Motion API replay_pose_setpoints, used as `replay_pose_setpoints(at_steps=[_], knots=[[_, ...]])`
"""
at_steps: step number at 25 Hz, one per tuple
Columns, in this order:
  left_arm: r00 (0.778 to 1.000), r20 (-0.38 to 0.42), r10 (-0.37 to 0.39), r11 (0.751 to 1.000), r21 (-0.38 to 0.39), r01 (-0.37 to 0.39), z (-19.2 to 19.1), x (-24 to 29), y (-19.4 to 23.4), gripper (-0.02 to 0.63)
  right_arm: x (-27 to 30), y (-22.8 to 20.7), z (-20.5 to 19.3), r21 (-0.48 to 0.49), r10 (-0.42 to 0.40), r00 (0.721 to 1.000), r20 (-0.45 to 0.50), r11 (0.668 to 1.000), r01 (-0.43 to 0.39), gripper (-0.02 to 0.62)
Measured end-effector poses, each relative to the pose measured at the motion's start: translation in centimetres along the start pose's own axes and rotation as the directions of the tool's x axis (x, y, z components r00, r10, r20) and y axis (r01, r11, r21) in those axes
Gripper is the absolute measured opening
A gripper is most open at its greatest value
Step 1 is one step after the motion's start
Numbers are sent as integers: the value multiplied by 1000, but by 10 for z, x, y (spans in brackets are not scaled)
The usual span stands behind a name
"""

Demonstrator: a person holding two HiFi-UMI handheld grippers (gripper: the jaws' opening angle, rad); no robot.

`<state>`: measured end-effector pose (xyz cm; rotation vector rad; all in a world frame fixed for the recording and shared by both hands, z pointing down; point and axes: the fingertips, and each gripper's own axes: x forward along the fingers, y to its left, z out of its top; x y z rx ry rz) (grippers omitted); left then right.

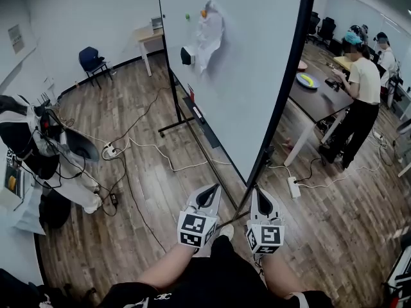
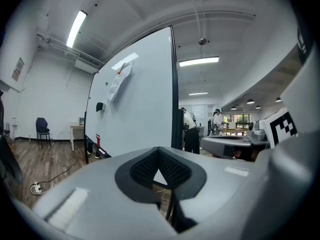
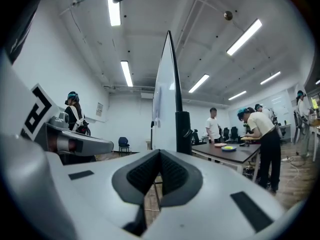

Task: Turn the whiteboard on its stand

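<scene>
The tall whiteboard [image 1: 244, 63] stands on its black stand in front of me, its near frame post [image 1: 282, 101] slanting down to the floor just beyond my grippers. A white cloth [image 1: 209, 34] and a black eraser [image 1: 186, 55] hang on its face. My left gripper [image 1: 207, 192] and right gripper [image 1: 259, 194] are low, side by side, near the post's foot, both shut with nothing between the jaws. The left gripper view shows the left gripper [image 2: 159, 152] facing the whiteboard [image 2: 135, 104]. The right gripper [image 3: 160, 155] sees the whiteboard [image 3: 166, 99] edge-on.
A person [image 1: 359, 101] stands at a dark table [image 1: 314, 98] to the right of the board. A power strip [image 1: 294, 187] and cables [image 1: 148, 146] lie on the wood floor. A blue chair [image 1: 93, 61] and a desk [image 1: 149, 37] are far back; bags and clothing [image 1: 38, 146] are piled at left.
</scene>
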<state>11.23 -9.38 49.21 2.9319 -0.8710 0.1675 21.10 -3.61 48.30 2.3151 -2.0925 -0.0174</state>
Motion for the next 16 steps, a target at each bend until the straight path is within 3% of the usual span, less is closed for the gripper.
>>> replay_pose_setpoints(at_steps=[16], knots=[[1000,1,6,1000,-4,-6,-2,-14,-3,9,-3,-4,-12,3,-23,998,-59,1000,24,5]])
